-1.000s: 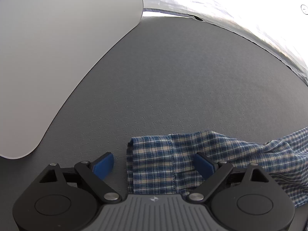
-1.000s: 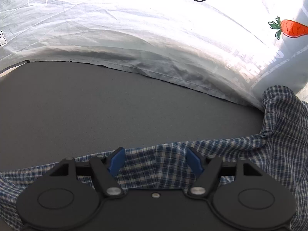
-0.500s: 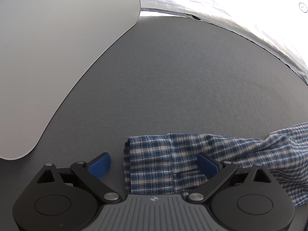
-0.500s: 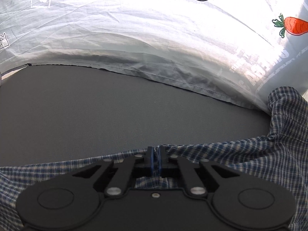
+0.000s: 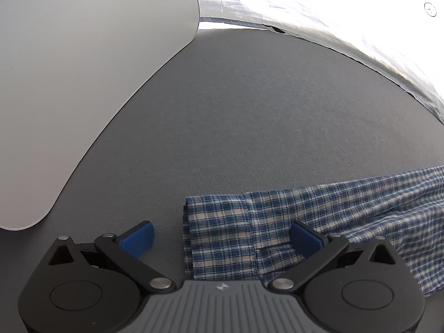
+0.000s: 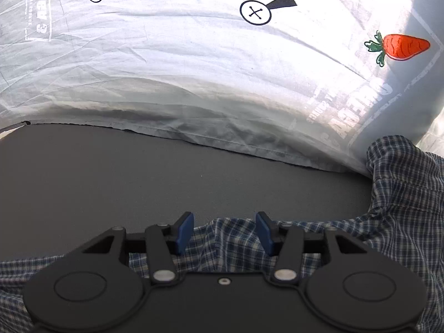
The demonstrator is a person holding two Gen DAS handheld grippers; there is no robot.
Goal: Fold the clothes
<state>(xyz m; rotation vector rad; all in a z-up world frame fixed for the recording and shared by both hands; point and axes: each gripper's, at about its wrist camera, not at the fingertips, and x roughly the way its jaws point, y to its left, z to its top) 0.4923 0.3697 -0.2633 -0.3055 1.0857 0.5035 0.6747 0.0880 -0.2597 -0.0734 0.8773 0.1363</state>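
Dark grey textured mat (image 5: 249,116) is seen as the work surface in both wrist views; a pale smooth panel with a rounded corner (image 5: 83,83) is laid over it at the left of the left wrist view, and a wrinkled white printed sheet (image 6: 194,69) borders its far edge, marked with crossed circles, a black wedge and a carrot print (image 6: 399,45). Blue-and-white plaid garment (image 5: 319,216) is spread flat on the mat, its cuffed end with a stitched seam lying below the left gripper (image 5: 222,237). Left gripper jaws are opening and are spread wide: one blue pad is seen over bare mat just beside the cloth edge, the other over the plaid; the cuff end sits between them, no pinch on the fabric is visible. Right gripper (image 6: 225,229) jaws are opening, roughly half spread; a raised fold of the same plaid fabric (image 6: 402,222) is seen between the pads, not pressed by either. Further along, the garment is bunched up against the white sheet at the right edge of the right wrist view.
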